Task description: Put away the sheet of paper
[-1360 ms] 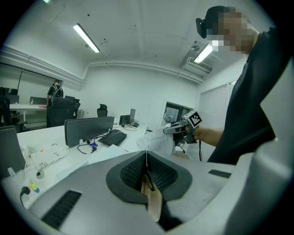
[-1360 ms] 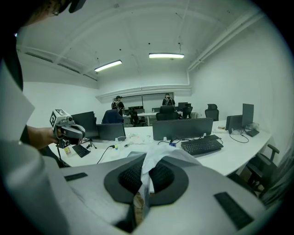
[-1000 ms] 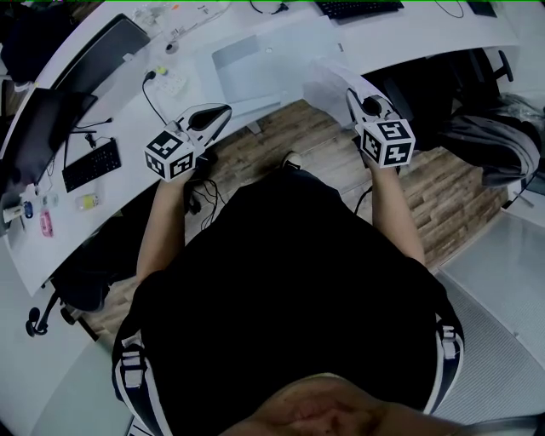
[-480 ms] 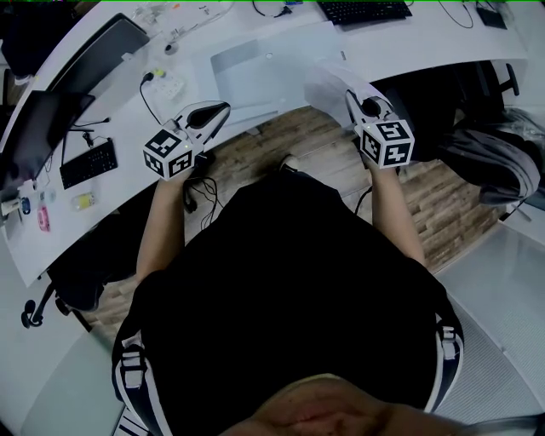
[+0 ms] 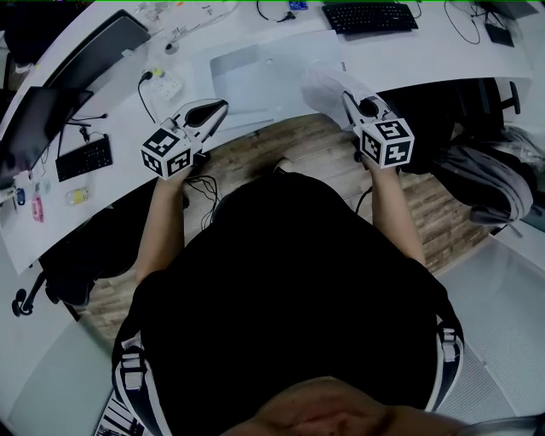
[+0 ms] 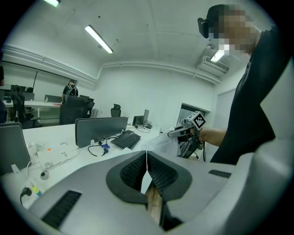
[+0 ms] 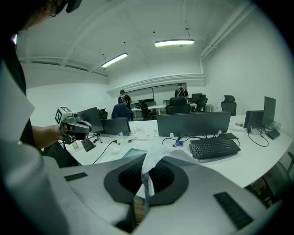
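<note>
The white sheet of paper (image 5: pixel 326 83) hangs bent over the desk edge, pinched between the jaws of my right gripper (image 5: pixel 347 95). The right gripper view shows the sheet (image 7: pixel 148 170) rising out of the closed pads (image 7: pixel 161 180) and curling over them. My left gripper (image 5: pixel 221 106) is held level at the left over the desk's front edge. Its jaws are shut with nothing between them (image 6: pixel 147 156). From the left gripper view, the right gripper (image 6: pixel 183 132) and the paper (image 6: pixel 164 140) show across the gap.
A curved white desk (image 5: pixel 443 60) runs ahead. On it lie a flat translucent folder (image 5: pixel 255 68), a black keyboard (image 5: pixel 370 15), a power strip (image 5: pixel 168 83), a second keyboard (image 5: pixel 83 159) and monitors (image 7: pixel 193 123). A bag (image 5: pixel 485 174) sits on the floor at right.
The desk has slid a little lower and nearer in the head view. Both grippers keep almost the same places, and the paper stays pinched in the right one.
</note>
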Available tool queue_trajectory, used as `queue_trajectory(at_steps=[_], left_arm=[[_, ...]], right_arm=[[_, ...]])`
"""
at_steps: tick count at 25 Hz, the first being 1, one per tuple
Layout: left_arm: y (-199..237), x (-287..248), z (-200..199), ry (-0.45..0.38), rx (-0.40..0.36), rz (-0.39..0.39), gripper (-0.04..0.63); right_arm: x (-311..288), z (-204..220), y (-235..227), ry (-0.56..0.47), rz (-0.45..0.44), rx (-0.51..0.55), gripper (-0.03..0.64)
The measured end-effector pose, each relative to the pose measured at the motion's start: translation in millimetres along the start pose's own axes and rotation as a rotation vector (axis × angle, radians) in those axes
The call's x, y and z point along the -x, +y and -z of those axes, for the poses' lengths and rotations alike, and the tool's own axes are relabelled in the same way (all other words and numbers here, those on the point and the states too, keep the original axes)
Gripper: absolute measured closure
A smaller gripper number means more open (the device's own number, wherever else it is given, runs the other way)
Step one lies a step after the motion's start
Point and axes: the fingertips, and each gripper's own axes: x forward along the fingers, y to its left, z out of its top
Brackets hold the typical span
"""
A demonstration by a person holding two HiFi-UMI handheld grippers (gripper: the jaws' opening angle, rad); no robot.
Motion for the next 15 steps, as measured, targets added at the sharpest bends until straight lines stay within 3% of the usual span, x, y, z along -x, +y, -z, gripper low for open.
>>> queue_trajectory(at_steps=[15], left_arm=[[16.1,-11.1,-16.7,-0.025,0.003,-0.074,0.571]], right_arm=[[-16.5,-9.1,-21.9,0.028,-0.068,0.039,0.601]])
